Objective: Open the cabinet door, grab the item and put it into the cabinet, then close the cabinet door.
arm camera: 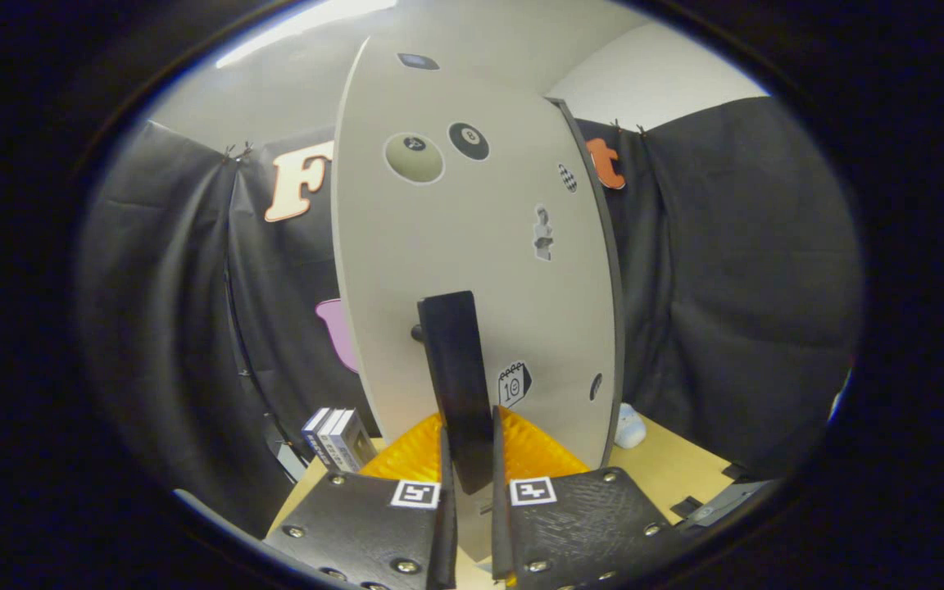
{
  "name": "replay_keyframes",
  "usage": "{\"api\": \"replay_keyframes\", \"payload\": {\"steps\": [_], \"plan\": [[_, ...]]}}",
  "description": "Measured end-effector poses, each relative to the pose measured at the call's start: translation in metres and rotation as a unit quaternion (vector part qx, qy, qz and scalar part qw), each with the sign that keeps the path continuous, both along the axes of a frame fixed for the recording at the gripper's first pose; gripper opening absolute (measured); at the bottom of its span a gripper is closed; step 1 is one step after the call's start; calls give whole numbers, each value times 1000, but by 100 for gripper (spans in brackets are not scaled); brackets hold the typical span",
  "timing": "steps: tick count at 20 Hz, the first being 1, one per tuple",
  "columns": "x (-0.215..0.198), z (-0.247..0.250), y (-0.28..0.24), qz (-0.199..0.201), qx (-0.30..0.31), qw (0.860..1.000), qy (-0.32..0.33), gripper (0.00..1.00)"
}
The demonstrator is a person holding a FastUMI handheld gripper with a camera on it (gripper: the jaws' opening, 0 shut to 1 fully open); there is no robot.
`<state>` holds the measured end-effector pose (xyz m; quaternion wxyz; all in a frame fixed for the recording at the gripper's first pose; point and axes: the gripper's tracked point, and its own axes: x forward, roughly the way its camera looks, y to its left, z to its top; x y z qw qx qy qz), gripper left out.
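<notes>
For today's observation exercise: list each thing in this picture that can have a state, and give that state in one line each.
gripper: shut on the door handle, one finger on each side.
door handle: upright dark bar, gripped at its lower end.
cabinet door: right edge showing; whether open or closed cannot be told.
small boxes: standing upright side by side, left of the door.
white object: resting on the tabletop, right of the door.

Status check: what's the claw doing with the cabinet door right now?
Claw shut on door handle. Cabinet door dead ahead, stickers on its face. Small box beside cabinet, out of the way.
</notes>
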<state>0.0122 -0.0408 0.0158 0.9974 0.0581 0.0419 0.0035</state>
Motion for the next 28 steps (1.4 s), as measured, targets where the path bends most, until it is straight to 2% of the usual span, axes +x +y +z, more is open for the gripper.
{"api": "replay_keyframes", "payload": {"steps": [14,19,21,22,24,28], "plan": [[-51,7,-100,-54,17,998,6,16],[-65,4,-143,-88,17,996,7,16],[-69,-10,-158,-82,17,996,31,16],[-70,-7,-163,-72,26,997,21,16],[-69,-5,-184,-68,24,997,19,10],[-66,-3,-214,-44,39,998,7,10]]}}
